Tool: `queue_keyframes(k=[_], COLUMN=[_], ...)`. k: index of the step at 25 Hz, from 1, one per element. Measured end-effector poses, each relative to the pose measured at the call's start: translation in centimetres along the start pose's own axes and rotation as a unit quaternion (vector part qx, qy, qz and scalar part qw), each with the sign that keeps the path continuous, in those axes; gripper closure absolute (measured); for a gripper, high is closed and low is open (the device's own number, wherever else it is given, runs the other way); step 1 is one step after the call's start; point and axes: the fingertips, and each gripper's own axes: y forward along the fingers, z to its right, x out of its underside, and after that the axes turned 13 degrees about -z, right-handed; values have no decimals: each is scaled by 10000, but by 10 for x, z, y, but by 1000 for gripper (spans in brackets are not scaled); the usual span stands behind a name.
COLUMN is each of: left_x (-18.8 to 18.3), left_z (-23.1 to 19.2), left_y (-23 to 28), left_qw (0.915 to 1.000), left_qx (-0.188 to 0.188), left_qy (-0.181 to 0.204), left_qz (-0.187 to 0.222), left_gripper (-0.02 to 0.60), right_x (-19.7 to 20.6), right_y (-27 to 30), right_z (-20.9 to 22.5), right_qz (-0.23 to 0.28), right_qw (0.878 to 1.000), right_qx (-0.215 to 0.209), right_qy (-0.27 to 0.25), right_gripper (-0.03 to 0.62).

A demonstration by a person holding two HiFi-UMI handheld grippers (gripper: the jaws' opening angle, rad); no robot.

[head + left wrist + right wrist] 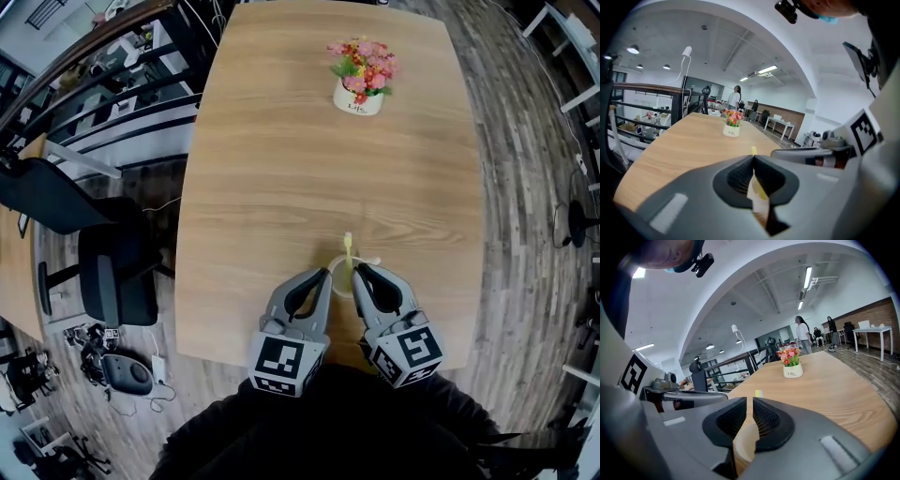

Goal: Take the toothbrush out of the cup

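Observation:
A pale cup (343,280) stands near the table's front edge, with a yellow toothbrush (348,250) upright in it. My left gripper (324,276) is just left of the cup and my right gripper (362,271) just right of it; whether either touches it is unclear. In the left gripper view the tips of the left gripper (753,158) meet, and behind them I see the cup (753,188) and the toothbrush (753,151). The right gripper (749,401) shows a narrow gap with nothing in it, the cup (743,445) beyond and the toothbrush tip (758,393) above.
A white pot of pink and red flowers (359,96) stands at the far end of the wooden table (281,169). A black office chair (112,272) and a dark bag on the floor are to the left. People stand far off in the room.

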Motion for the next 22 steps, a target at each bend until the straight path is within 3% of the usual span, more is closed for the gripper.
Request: queue_keyframes(k=[7,22], left_x=[6,20], left_z=[-21,-48], left_y=[18,49], left_qw=[9996,9966], left_qx=[25,216], left_qy=[-217,-654], left_qz=[-177,-446], left_gripper=[572,572], right_x=[2,5], right_y=[21,56], right_z=[7,15], right_qz=[-256,-723], right_qw=[9996,9966], right_qx=[65,267], right_qy=[2,-274], right_gripper=[487,487])
